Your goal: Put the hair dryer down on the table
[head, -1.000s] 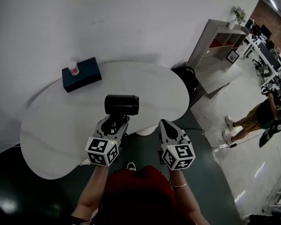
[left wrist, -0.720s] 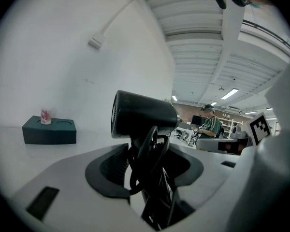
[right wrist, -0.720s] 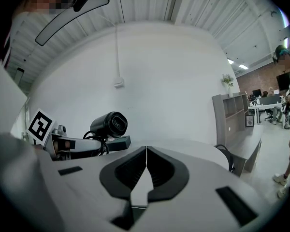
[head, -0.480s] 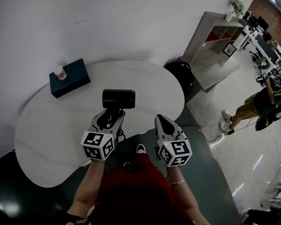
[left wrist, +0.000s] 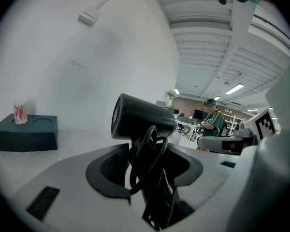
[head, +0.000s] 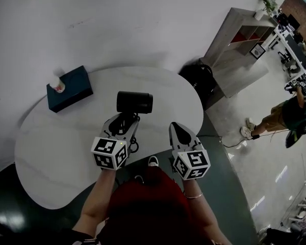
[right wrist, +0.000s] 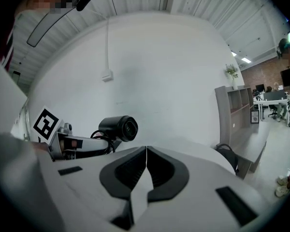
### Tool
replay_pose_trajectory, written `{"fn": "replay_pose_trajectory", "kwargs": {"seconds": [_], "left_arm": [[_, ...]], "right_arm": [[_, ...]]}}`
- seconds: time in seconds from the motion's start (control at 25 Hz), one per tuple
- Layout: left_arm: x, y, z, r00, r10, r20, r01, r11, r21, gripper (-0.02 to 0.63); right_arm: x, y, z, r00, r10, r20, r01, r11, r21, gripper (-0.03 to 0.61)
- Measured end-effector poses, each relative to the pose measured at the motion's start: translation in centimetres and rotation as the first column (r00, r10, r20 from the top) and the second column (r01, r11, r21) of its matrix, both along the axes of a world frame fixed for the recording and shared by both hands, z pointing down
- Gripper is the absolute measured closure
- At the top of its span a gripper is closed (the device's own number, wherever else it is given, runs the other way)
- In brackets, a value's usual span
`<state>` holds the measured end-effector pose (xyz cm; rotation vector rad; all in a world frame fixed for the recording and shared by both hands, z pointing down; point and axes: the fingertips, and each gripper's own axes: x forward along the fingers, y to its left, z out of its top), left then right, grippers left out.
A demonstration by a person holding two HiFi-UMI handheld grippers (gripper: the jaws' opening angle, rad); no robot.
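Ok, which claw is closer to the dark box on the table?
Left. The left claw, gripping the hair dryer, is over the table right of the box in the head view; the right claw, shut and empty, is further right near the table edge.

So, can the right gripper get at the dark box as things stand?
Probably not straight away: the box sits far left on the table, and the left gripper holding the hair dryer stands between it and the right gripper.

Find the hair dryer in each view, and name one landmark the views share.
Head view: hair dryer centre, over the table.
Left gripper view: hair dryer centre, between the jaws.
Right gripper view: hair dryer left of centre.
Shared: the white wall.
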<state>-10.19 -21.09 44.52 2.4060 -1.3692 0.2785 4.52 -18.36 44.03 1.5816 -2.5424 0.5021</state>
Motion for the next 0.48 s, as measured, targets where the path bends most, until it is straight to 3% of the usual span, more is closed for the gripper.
{"fn": "replay_pose_trajectory", "kwargs": {"seconds": [0.48], "left_arm": [[1.0,-5.3,2.9,0.999,0.000,0.037,0.003,0.997,-0.079,0.399]], "right_arm": [[0.4,-4.4,1.2,0.999,-0.040,-0.017,0.039,0.999,-0.035,0.563]]}}
